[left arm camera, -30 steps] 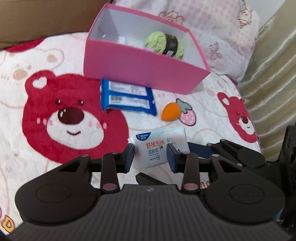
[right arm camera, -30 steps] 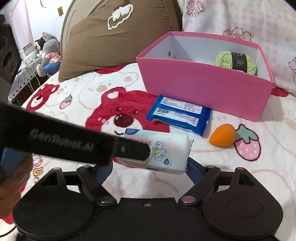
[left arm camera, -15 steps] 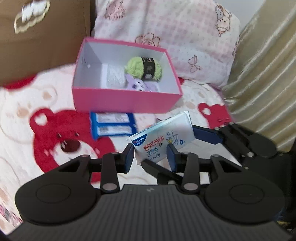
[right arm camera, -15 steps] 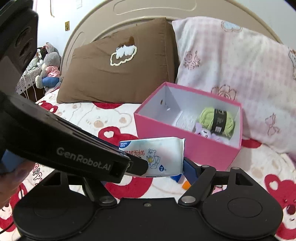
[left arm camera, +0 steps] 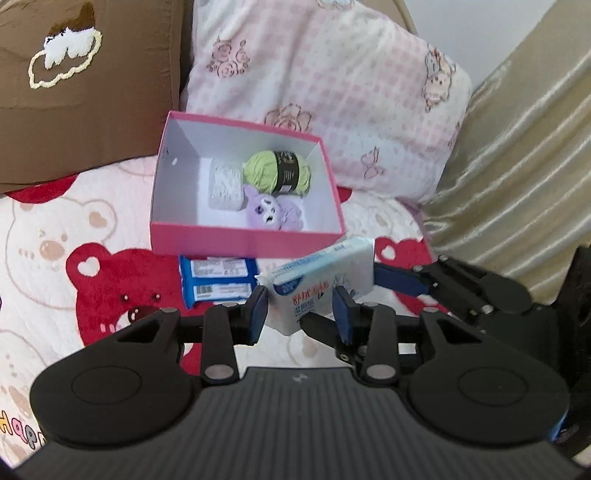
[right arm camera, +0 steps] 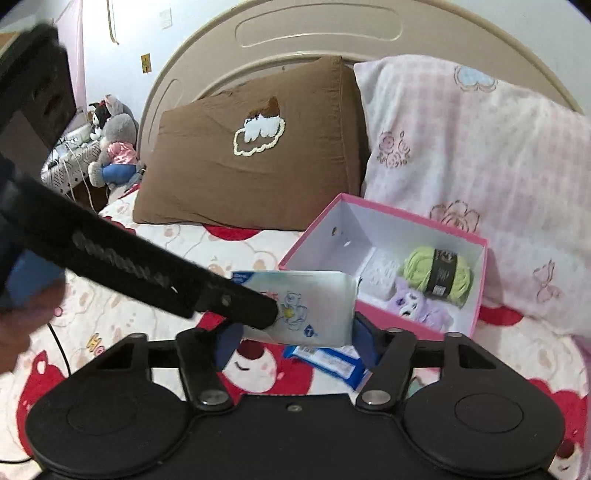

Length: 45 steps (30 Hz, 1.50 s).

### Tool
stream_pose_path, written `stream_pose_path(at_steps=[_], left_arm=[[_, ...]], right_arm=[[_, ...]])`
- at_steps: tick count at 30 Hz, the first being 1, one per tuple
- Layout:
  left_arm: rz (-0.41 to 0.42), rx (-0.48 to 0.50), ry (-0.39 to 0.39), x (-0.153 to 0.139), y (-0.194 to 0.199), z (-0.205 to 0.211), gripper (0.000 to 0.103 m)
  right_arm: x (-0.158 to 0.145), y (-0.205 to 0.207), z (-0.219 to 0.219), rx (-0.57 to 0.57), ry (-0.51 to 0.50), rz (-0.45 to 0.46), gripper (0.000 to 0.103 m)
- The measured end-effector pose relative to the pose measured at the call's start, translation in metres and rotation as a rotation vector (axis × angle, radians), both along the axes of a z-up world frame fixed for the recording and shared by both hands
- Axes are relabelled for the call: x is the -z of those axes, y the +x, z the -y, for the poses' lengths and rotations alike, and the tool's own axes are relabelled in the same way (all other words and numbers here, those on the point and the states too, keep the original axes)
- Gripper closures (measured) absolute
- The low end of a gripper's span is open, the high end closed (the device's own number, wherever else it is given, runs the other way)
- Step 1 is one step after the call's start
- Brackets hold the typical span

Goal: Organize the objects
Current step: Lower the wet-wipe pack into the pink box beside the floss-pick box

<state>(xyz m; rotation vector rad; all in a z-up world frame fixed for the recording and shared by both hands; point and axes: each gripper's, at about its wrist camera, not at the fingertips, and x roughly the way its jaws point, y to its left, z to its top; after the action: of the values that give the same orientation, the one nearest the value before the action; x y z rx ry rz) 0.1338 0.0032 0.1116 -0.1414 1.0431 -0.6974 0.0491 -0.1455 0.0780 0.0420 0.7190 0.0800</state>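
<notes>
Left claw (left arm camera: 300,314): we pinch the wipes pack (left arm camera: 321,282) at 1 end, held in the air.
Right claw (right arm camera: 295,338): jaws just closing in, now gripping the pack's other end.
Pack: w/ both claws, just in front of pink box (left arm camera: 243,242).
Box: holds green yarn (left arm camera: 277,171), purple toy (left arm camera: 271,212).
Bed (left arm camera: 55,229): blue packet (left arm camera: 218,278) beside box.

Brown pillow (right arm camera: 255,162) beside pink pillow (right arm camera: 476,177) against headboard (right arm camera: 317,33); plush toys (right arm camera: 110,147) far left.
</notes>
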Motion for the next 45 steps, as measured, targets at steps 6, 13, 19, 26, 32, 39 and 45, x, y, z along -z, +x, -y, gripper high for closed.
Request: stream_pose_path(at_steps=[6, 13, 19, 26, 32, 39, 45], left_arm=[[0.024, -0.019, 0.004, -0.009, 0.024, 0.011, 0.064], [-0.015, -0.069, 0.000, 0.011, 0.078, 0.028, 0.064], [-0.018, -0.032, 0.080, 0.051, 0.122, 0.050, 0.065], [-0.140, -0.068, 0.116, 0.117, 0.175, 0.057, 0.065], [-0.147, -0.023, 0.136, 0.159, 0.198, 0.062, 0.060], [-0.158, -0.010, 0.140, 0.178, 0.205, 0.062, 0.060], [-0.161, -0.032, 0.168, 0.188, 0.209, 0.068, 0.060]], right_arm=[[-0.009, 0.021, 0.014, 0.016, 0.024, 0.012, 0.041], [0.001, 0.062, 0.054, 0.053, 0.189, -0.032, 0.043], [0.035, 0.106, 0.081, 0.082, 0.280, -0.107, 0.050], [0.089, 0.151, 0.100, 0.112, 0.330, -0.188, 0.050], [0.127, 0.179, 0.104, 0.145, 0.350, -0.247, 0.050], [0.155, 0.195, 0.110, 0.140, 0.380, -0.295, 0.050], [0.172, 0.207, 0.108, 0.163, 0.346, -0.335, 0.050]])
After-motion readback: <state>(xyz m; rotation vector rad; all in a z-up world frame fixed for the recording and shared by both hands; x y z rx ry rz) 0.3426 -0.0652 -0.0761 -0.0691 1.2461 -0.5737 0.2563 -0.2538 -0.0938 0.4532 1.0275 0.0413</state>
